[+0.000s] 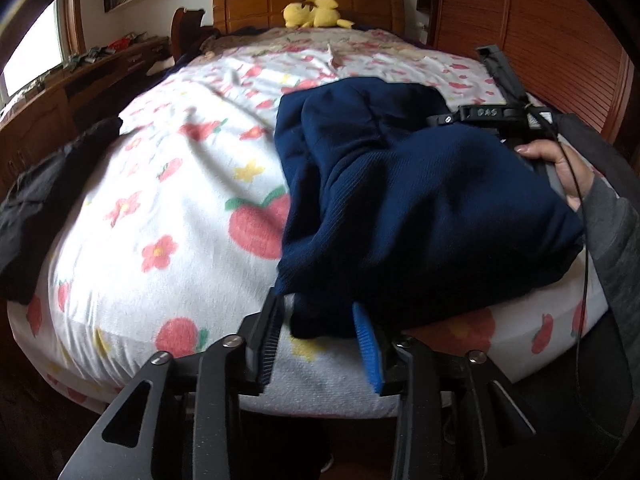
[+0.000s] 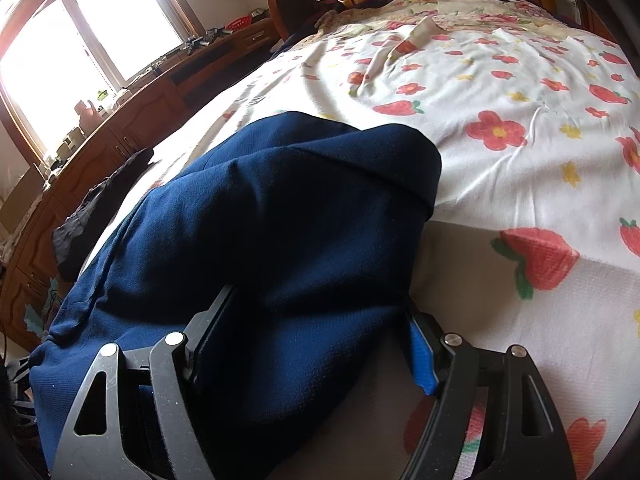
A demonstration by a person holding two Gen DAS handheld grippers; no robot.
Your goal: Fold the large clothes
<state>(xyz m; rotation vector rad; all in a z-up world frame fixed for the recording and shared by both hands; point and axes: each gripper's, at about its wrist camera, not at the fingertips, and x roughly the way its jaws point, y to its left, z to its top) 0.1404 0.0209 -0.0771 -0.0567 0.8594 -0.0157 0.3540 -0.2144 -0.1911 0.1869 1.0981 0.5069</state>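
A navy blue garment point(image 1: 400, 184) lies bunched on the flowered bed sheet point(image 1: 180, 184) near the bed's foot. My left gripper point(image 1: 320, 320) is open at the garment's near edge, with a fold of cloth lying between its fingers. My right gripper point(image 2: 320, 320) is open and pushed in under the garment point(image 2: 280, 220), cloth draped between and over its fingers. The right gripper's body and the hand holding it point(image 1: 568, 172) show at the garment's right side in the left wrist view.
A yellow plush toy point(image 1: 316, 12) sits at the wooden headboard. Dark clothes point(image 1: 44, 200) lie on the bed's left edge. A wooden desk point(image 2: 132, 120) under the window runs along the left. A wooden slatted wardrobe point(image 1: 540, 32) stands on the right.
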